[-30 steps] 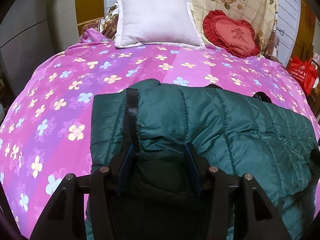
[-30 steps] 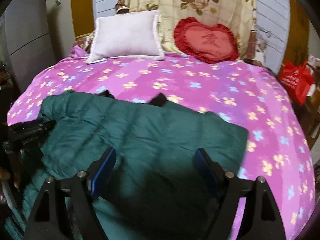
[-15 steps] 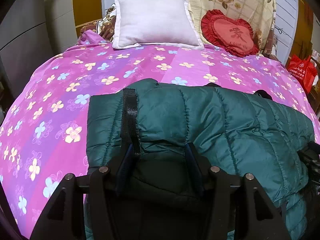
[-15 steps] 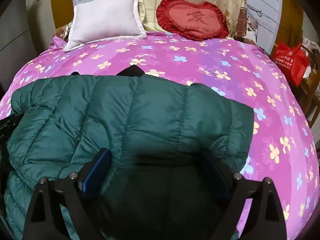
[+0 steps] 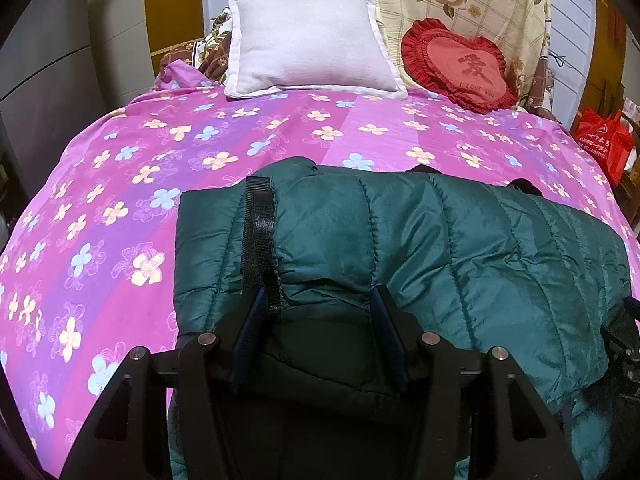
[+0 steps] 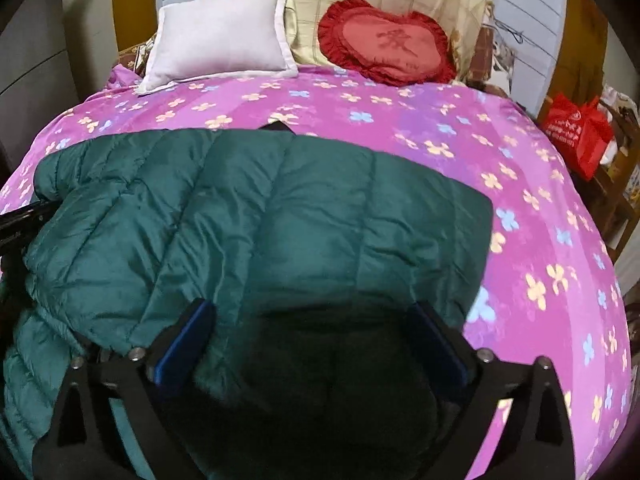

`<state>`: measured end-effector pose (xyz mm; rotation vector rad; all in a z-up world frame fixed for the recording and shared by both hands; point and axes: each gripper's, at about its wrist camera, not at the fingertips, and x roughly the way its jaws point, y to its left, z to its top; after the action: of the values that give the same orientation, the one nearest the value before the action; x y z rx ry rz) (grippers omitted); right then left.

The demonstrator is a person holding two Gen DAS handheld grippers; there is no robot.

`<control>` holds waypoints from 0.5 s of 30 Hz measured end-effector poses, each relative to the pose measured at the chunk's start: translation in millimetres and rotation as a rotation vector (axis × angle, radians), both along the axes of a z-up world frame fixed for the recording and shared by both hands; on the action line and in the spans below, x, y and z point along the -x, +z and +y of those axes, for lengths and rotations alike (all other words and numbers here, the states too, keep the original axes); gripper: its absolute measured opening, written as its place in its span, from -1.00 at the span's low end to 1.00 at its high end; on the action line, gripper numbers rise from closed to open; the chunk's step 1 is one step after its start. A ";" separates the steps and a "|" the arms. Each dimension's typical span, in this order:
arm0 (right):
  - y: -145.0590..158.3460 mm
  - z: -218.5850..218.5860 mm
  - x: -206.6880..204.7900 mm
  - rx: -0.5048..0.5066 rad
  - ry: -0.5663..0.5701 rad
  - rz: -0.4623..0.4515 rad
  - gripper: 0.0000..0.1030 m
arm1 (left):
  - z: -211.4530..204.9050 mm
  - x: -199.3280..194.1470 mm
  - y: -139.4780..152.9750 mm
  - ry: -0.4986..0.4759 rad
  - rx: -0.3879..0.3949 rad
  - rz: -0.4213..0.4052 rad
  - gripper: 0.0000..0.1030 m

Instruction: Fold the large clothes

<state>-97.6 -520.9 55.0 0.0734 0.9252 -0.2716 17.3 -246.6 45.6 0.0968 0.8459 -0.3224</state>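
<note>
Quilted green jacket (image 5: pixel 460 248) bunches in left claw (image 5: pixel 318 304); right claw (image 6: pixel 316 320) spread wide over it.

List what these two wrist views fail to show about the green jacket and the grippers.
- Left wrist view: the jacket's near edge is hidden behind the left gripper.
- Right wrist view: fabric between the right gripper's fingers lies in dark shadow; grip cannot be told.
- Both views: sleeves and front are not visible; the jacket's lower part is cut off by the frame's bottom edge.

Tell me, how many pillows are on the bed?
2. A white pillow leans at the head of the bed, on the left. A red heart-shaped pillow sits beside it on the right. More may be hidden behind them.
</note>
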 end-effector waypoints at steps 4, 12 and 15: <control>19.8 4.5 20.4 0.000 -0.007 -0.045 0.96 | 9.1 5.2 6.5 -0.016 0.024 0.019 -0.30; 49.0 19.8 60.0 -0.001 0.019 -0.094 0.96 | 40.5 33.9 25.4 0.009 0.056 0.036 -0.30; 48.0 23.1 70.8 -0.011 0.006 -0.083 0.96 | 51.1 48.9 28.2 0.012 0.049 0.040 -0.30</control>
<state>-168.4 -497.9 103.0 0.0916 0.8446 -0.2560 -31.6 -195.6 73.8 0.0395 0.8778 -0.3345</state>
